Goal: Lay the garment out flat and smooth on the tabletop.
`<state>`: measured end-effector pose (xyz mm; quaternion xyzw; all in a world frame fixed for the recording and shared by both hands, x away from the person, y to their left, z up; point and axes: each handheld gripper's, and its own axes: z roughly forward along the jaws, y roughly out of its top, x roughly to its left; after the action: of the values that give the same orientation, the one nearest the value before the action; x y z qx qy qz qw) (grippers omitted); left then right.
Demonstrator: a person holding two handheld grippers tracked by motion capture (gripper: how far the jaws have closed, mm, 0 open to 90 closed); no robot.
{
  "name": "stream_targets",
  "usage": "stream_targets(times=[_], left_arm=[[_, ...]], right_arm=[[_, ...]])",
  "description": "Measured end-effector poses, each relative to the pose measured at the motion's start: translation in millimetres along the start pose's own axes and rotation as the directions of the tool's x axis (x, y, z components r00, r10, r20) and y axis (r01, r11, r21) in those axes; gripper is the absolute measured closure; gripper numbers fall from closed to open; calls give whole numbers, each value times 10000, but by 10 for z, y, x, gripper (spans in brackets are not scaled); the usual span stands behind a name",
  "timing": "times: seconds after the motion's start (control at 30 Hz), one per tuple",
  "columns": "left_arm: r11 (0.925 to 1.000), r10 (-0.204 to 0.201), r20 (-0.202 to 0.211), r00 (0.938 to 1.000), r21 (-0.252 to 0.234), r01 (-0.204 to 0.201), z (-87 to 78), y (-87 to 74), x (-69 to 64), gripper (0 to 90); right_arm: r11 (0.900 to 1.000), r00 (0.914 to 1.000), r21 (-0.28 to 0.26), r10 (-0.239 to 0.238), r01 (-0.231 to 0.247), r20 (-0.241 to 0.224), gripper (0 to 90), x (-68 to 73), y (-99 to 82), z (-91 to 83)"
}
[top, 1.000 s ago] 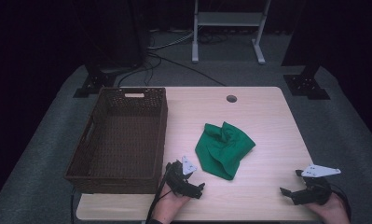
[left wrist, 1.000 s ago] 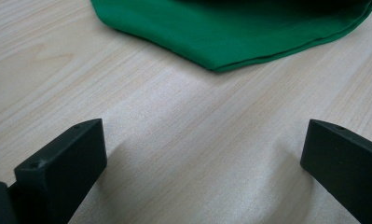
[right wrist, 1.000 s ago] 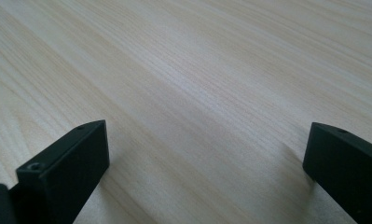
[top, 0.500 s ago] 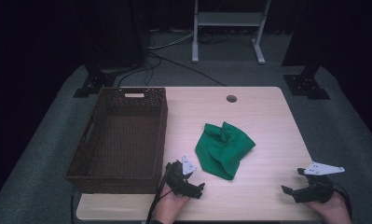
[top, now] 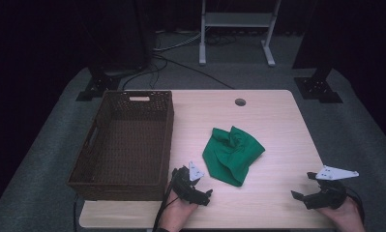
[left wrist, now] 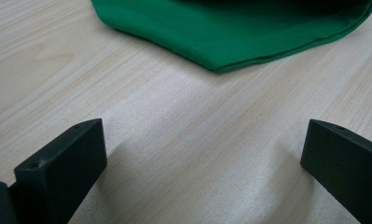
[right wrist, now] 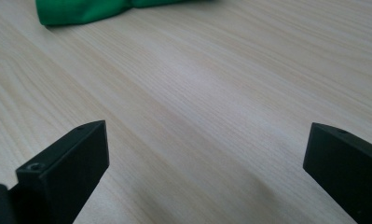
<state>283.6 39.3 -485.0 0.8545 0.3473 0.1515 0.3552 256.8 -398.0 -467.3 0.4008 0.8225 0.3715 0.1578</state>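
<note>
A crumpled green cloth (top: 233, 152) lies in the middle of the light wooden table (top: 268, 121). My left gripper (top: 196, 186) rests low on the table just left of the cloth's near corner, open, with bare wood between its jaws. In the left gripper view the cloth's folded edge (left wrist: 230, 32) lies a short way ahead of the gripper (left wrist: 202, 154). My right gripper (top: 302, 186) sits open near the table's front right edge, well apart from the cloth. The right gripper view has the cloth (right wrist: 86, 10) far off at the top left, beyond the gripper (right wrist: 207, 154).
An empty dark wicker basket (top: 126, 140) stands on the table's left side, close beside the left gripper. A round cable hole (top: 240, 102) sits near the far edge. Grey carpet, stand feet (top: 316, 87) and cables surround the table.
The right gripper has shifted very slightly; the left gripper and the cloth have stayed put.
</note>
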Motion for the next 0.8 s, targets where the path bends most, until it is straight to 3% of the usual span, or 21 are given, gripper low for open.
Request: stream_targets(times=[0.13, 0.8], left_arm=[[10000, -4, -2, 10000, 1, 4, 0, 0, 0, 0], [10000, 4, 0, 10000, 6, -4, 11, 11, 12, 0]], right_arm=[[9999, 9997, -106, -34, 32, -247, 0, 8, 34, -5], [9986, 9985, -487, -243, 219, -495, 0, 1, 181, -32]])
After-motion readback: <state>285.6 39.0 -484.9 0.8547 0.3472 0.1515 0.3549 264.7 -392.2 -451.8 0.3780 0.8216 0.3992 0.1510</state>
